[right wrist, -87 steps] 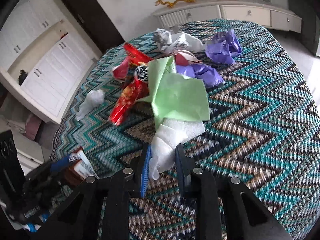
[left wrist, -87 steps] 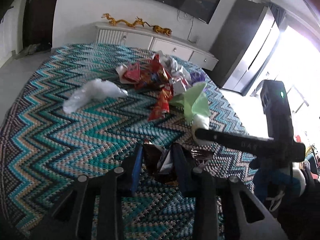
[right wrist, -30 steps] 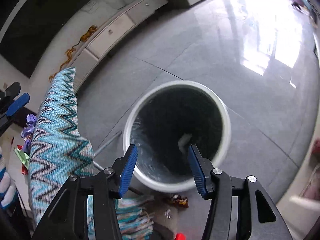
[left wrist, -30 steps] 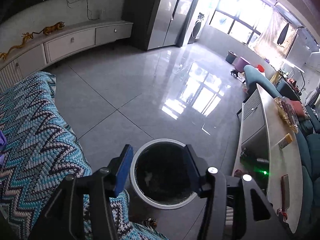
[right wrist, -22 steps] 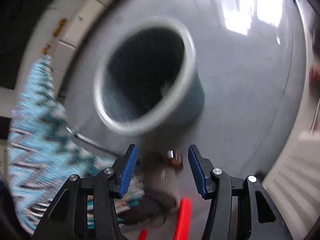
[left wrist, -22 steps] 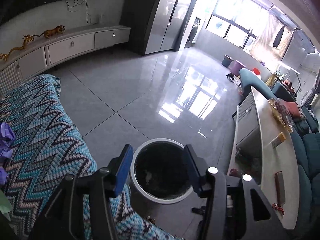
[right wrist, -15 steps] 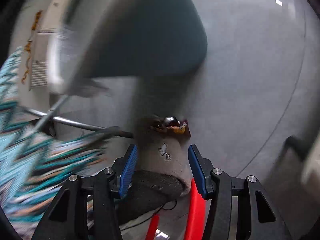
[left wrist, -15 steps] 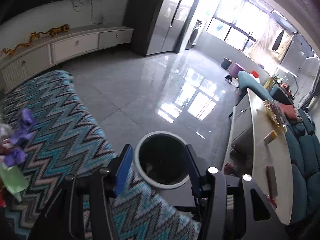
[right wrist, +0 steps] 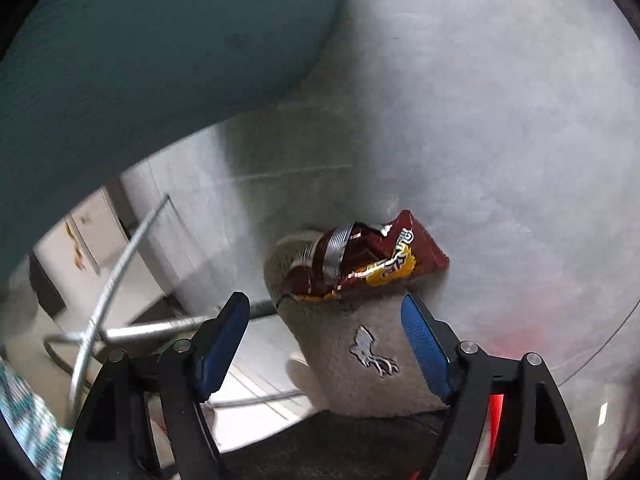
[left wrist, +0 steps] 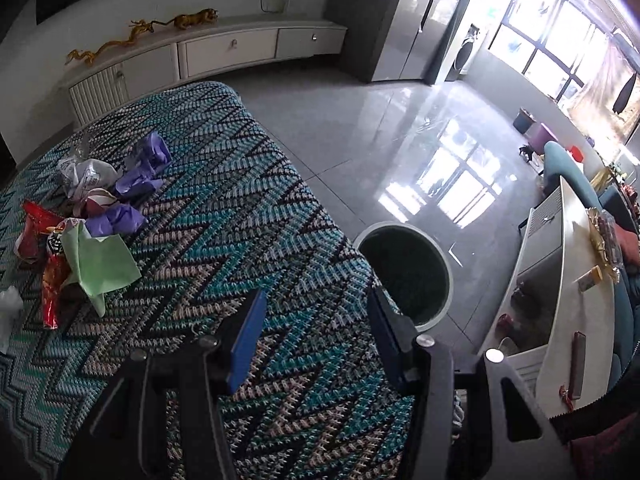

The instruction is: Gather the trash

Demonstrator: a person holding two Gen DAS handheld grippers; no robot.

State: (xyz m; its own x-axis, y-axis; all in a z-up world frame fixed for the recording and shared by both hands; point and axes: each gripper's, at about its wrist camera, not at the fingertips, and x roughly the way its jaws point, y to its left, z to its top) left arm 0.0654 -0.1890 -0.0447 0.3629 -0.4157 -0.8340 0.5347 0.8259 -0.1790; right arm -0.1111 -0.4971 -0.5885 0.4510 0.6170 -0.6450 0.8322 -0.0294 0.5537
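Grey tiled floor (right wrist: 500,100), right gripper (right wrist: 324,332) jaws opening, empty, above a torn brown snack wrapper (right wrist: 372,260), left gripper (left wrist: 316,336) jaws half open, empty.

Left gripper (left wrist: 316,320): black frame w/ blue pads, silver screws. Right gripper (right wrist: 326,320): same black build, blue pads. Person's grey sock (right wrist: 360,344) bears an embroidered bird-claw emblem.

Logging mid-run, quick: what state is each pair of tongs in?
Left tongs: open, holding nothing.
Right tongs: opening, empty, above a fallen wrapper.
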